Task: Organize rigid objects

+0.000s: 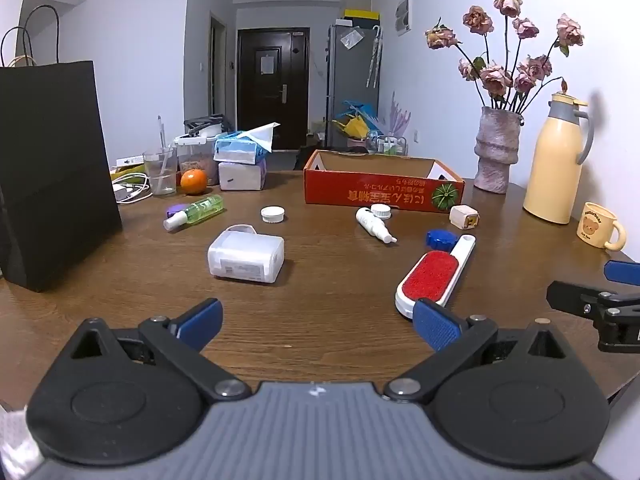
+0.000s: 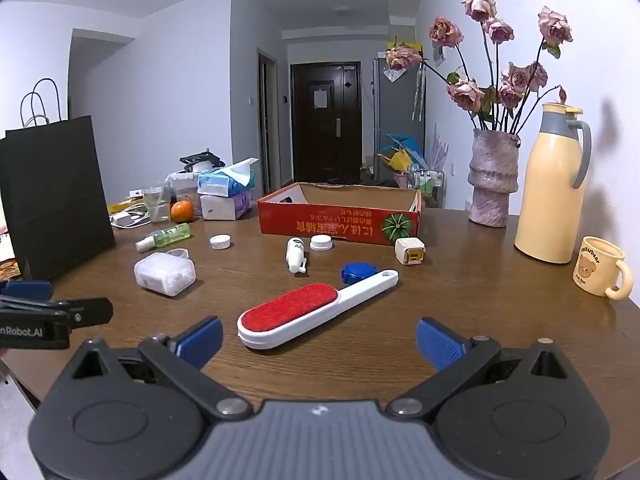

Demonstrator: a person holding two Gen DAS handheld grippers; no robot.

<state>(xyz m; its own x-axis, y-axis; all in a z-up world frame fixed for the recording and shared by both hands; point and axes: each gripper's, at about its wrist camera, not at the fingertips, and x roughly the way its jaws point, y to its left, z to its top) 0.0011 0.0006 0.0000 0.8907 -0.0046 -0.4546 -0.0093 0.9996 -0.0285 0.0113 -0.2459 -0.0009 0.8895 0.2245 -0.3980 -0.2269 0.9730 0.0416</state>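
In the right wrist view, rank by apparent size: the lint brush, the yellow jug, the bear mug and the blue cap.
1. Yellow jug
2. Lint brush, though it lies nearer the camera, which inflates it
3. Bear mug
4. Blue cap, partly hidden behind the brush handle

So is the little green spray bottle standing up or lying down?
Lying down. The green spray bottle rests on its side on the table.

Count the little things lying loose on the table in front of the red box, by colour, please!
White: 6 (tub, two caps, bottle, cube, lint brush)
Green: 1 (spray bottle)
Blue: 1 (lid)
Total: 8
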